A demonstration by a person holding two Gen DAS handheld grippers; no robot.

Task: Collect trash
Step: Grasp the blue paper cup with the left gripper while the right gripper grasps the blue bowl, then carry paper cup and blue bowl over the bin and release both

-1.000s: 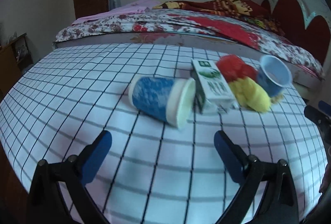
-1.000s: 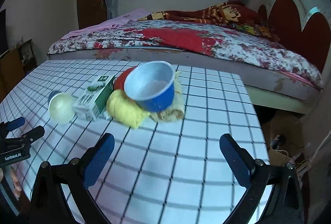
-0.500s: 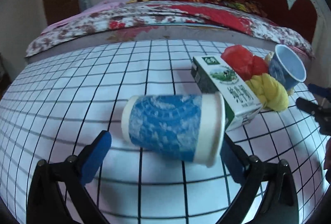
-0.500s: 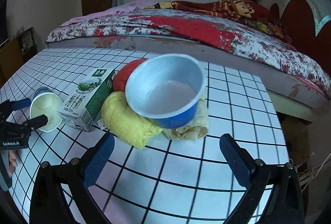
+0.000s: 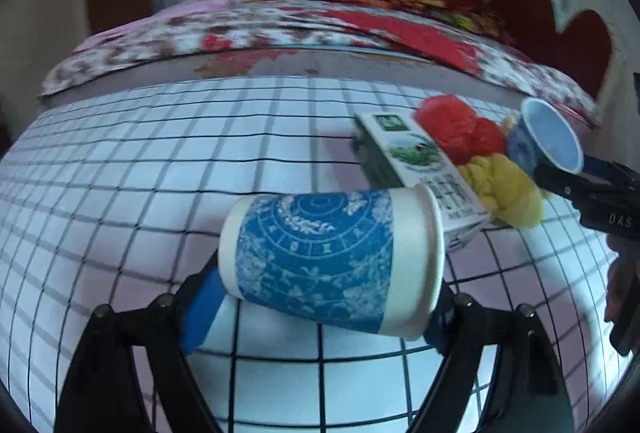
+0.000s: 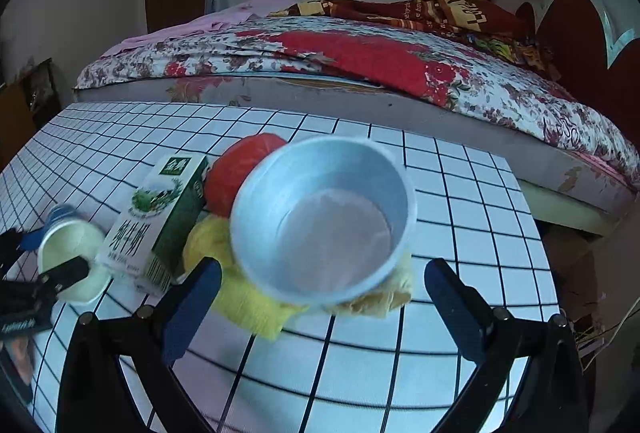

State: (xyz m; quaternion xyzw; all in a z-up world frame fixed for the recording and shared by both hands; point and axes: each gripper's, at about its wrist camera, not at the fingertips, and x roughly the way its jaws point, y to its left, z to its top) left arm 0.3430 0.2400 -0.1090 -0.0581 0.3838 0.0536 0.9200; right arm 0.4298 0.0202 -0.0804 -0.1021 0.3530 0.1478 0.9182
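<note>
A blue-patterned paper cup [image 5: 320, 253] lies on its side on the checked tablecloth [image 5: 160, 153]. My left gripper [image 5: 320, 313] is closing on it lengthwise, one pad against the base and the other hidden behind the rim. In the right wrist view a finger crosses the cup's [image 6: 72, 261] mouth. My right gripper [image 6: 320, 309] is open, just short of a blue bowl [image 6: 324, 221] that rests tilted on a yellow wad [image 6: 248, 301] and beige paper [image 6: 384, 297]. A milk carton [image 6: 160, 217] and a red bag [image 6: 240, 169] lie between cup and bowl.
A bed [image 6: 360, 53] with a floral cover runs along the table's far edge. The table's right edge [image 6: 532, 233] drops to the floor, where cables lie. The right gripper [image 5: 592, 185] and a hand show at the right of the left wrist view.
My left gripper came forward until the cup lay between its fingers, then narrowed its jaws onto the cup's ends. My right gripper moved closer to the blue bowl and stayed open.
</note>
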